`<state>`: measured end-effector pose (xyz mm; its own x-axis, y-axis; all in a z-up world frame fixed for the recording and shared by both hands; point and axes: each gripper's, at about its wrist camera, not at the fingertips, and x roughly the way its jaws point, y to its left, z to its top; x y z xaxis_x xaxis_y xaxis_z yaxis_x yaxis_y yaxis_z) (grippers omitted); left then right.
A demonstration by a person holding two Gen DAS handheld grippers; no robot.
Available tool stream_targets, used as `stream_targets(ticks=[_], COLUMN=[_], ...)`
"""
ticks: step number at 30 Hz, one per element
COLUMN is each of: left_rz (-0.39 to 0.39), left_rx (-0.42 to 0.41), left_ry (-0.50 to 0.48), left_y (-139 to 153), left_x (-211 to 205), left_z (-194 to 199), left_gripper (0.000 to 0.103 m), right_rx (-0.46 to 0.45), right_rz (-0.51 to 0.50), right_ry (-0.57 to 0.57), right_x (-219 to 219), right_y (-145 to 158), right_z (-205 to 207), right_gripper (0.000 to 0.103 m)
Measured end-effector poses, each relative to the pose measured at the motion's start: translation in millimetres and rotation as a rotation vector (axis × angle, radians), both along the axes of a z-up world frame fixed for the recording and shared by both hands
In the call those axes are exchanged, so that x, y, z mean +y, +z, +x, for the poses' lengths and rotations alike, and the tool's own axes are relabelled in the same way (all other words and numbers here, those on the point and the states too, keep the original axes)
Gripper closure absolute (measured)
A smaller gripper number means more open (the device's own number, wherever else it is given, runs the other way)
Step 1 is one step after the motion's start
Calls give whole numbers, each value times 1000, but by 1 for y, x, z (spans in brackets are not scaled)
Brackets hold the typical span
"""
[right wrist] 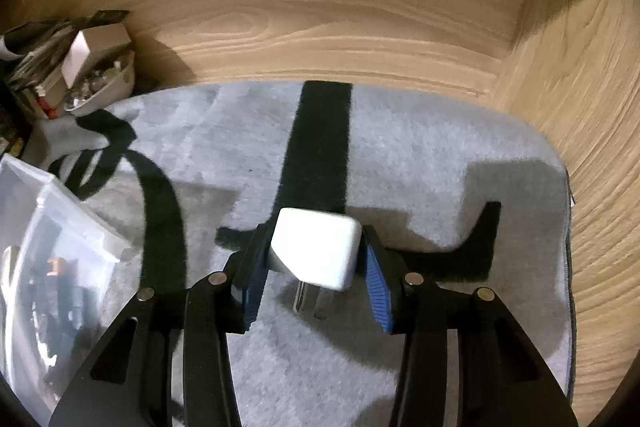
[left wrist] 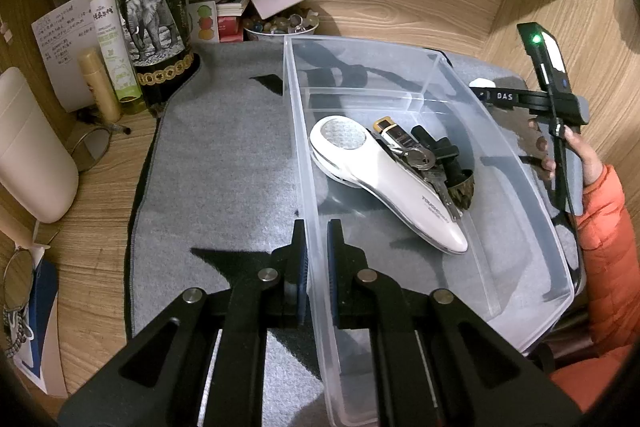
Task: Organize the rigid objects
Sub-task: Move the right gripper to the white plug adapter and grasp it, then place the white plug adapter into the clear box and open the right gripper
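Left hand-held gripper (left wrist: 316, 247): closed on the near left wall of the clear plastic bin (left wrist: 520, 163), one finger outside and one inside; judged to be steadying it.
Right hand-held gripper (right wrist: 314, 259): its blue pads (right wrist: 376, 279) sit on both sides of the white plug adapter (right wrist: 314, 247); contact looks made on both faces, so judged a grip on the adapter.
Adapter position: on the grey mat (right wrist: 440, 147), to the right of the bin and outside it; metal prongs point toward the camera. Whether it is lifted clear of the mat cannot be told.
Bin contents: white handheld appliance (left wrist: 384, 179), a bunch of keys (left wrist: 420, 159), a gold-capped lighter (left wrist: 390, 131) and some dark items, all in the large compartment. The narrow far compartment appears to hold nothing.
Desk surroundings: dark bottle with an elephant label (left wrist: 148, 7), spray bottle (left wrist: 110, 35), papers and a bowl of small stones (left wrist: 280, 25) at the back left; judged not part of the sort.
Progress: well along. Several rigid objects are already binned; the adapter is the only loose one visible on the mat.
Remaining: carry the adapter over the right wall and release it inside.
Risk: smooth casing may slip if gripped near its edge.
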<state>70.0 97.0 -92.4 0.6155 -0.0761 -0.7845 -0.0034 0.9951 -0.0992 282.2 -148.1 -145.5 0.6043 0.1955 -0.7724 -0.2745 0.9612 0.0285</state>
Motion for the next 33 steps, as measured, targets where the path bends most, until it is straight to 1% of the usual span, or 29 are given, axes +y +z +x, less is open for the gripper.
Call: stream_targets(ticks=[2, 9, 15, 21, 28, 33], left_rz=[-1, 5, 12, 17, 23, 25], left_rx=[0, 0, 0, 1, 1, 0], left_ry=[-1, -2, -5, -6, -8, -8], left_y=[0, 1, 1, 1, 2, 2], left_x=[0, 1, 2, 2, 1, 1], left_z=[0, -1, -1, 0, 0, 1], left_gripper=[96, 96, 96, 96, 96, 96], right_rx=[-14, -88, -173, -237, -263, -247], right_rz=[3, 28, 64, 91, 103, 119], right_ry=[8, 51, 105, 186, 312, 387], right_x=[1, 3, 6, 20, 53, 78], right_y=[5, 37, 70, 88, 93, 89], right_z=[-4, -34, -73, -111, -144, -155], right_gripper=[65, 66, 66, 66, 66, 66])
